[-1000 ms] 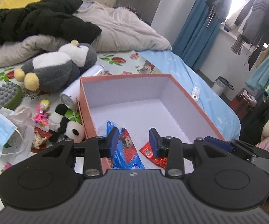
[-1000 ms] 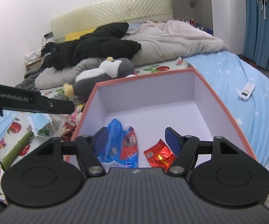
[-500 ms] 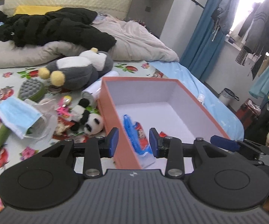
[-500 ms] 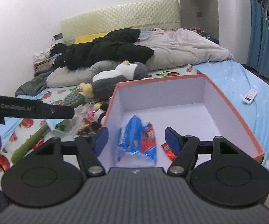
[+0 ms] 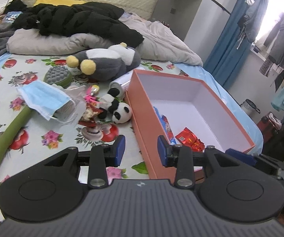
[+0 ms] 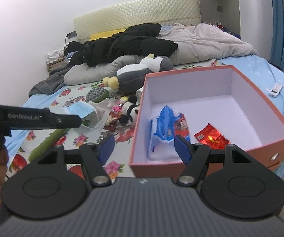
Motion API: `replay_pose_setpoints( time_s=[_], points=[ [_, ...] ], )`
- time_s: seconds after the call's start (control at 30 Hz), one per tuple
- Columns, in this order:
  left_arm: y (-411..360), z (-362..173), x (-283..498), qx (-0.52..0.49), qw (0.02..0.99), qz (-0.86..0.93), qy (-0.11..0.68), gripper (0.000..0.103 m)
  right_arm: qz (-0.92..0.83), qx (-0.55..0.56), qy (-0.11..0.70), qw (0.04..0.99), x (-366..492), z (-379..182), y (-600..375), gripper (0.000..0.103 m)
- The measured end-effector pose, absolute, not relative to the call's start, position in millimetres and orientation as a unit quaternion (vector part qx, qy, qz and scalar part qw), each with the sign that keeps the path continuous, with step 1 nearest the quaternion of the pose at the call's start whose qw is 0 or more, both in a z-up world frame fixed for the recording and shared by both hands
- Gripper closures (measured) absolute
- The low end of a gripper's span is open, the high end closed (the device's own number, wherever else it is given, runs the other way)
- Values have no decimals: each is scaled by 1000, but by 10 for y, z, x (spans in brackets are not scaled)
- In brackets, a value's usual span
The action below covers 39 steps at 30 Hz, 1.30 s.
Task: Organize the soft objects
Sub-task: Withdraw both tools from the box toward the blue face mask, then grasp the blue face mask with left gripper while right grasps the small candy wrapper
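An orange box (image 5: 142,124) with a white inside (image 6: 240,106) stands on the bed. It holds a blue and red packet (image 6: 166,126) and a red foil packet (image 6: 211,135). A small panda plush (image 5: 118,108) lies left of the box, also seen in the right wrist view (image 6: 130,111). A big grey and white penguin plush (image 5: 106,62) lies behind it. My left gripper (image 5: 141,151) is open and empty above the box's near left wall. My right gripper (image 6: 144,147) is open and empty over the box's near left corner.
A blue face mask (image 5: 43,98), a green long-handled brush (image 5: 9,130), a white can (image 5: 120,83) and red wrappers (image 5: 88,116) lie left of the box. Black clothes (image 5: 73,21) and a grey duvet (image 5: 161,41) lie at the back. A white remote (image 6: 275,88) lies on the right.
Both grippers have pulled back and shifted left, out of the box. The box now sits further right in both views and more of the bed on the left shows. Both stay open and empty.
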State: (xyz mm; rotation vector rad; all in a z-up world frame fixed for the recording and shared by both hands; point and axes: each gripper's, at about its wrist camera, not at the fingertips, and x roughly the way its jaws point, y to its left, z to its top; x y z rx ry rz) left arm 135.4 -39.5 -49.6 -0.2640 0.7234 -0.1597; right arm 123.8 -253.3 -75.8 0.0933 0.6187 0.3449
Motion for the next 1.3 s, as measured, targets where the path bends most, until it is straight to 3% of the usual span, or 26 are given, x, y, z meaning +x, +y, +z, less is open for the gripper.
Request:
replay_pose_setpoints(
  time_s=[0.77, 1.3],
  points=[
    [434, -595, 531, -178, 916, -3, 359, 62, 227, 22, 325, 918, 836, -746, -1818, 34],
    [1105, -985, 1081, -244, 900, 34, 359, 59, 242, -1, 349, 905, 1482, -1001, -1306, 34]
  ],
)
